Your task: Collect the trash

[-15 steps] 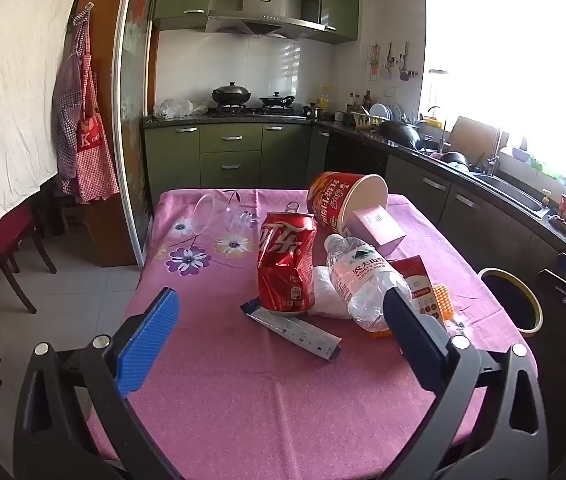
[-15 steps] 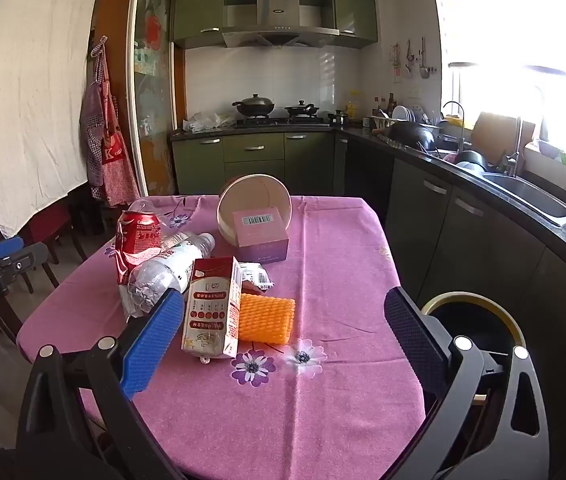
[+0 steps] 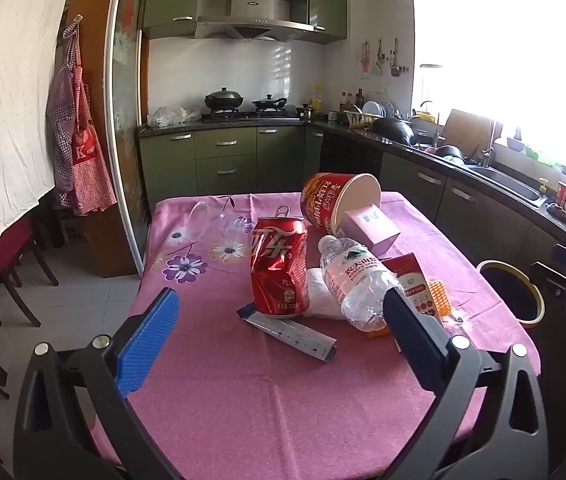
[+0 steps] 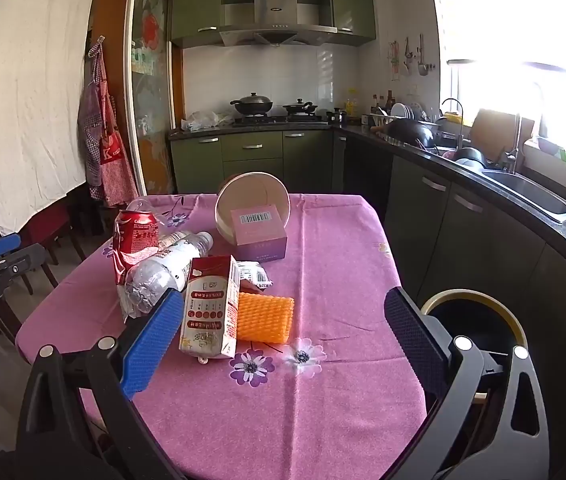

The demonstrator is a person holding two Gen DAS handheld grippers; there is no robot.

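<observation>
both tongs released, jaws spread wide, nothing between them, hovering above the near edge of the pink-clothed counter [image 3: 243, 400]. left tongs [image 3: 279, 344]: dented red can [image 3: 279, 266] stands straight ahead between the jaws' line, a flat dark wrapper [image 3: 289, 334] lies just before it, nearest the tongs; clear water bottle [image 3: 357, 280] lies on its side beside the right jaw, white tissue [image 3: 321, 292] between can and bottle. further off, a tipped red paper bowl [image 3: 335, 202] with a pink box [image 3: 369, 226] at its mouth, and a clear cup [image 3: 203, 222] on its side far left. right tongs [image 4: 283, 336]: red-and-white carton [image 4: 211, 312] just by the left jaw, orange sponge [image 4: 265, 318] touching it, ahead between the jaws. bin [image 4: 479, 318] on the floor behind the right jaw, beside the counter.
</observation>
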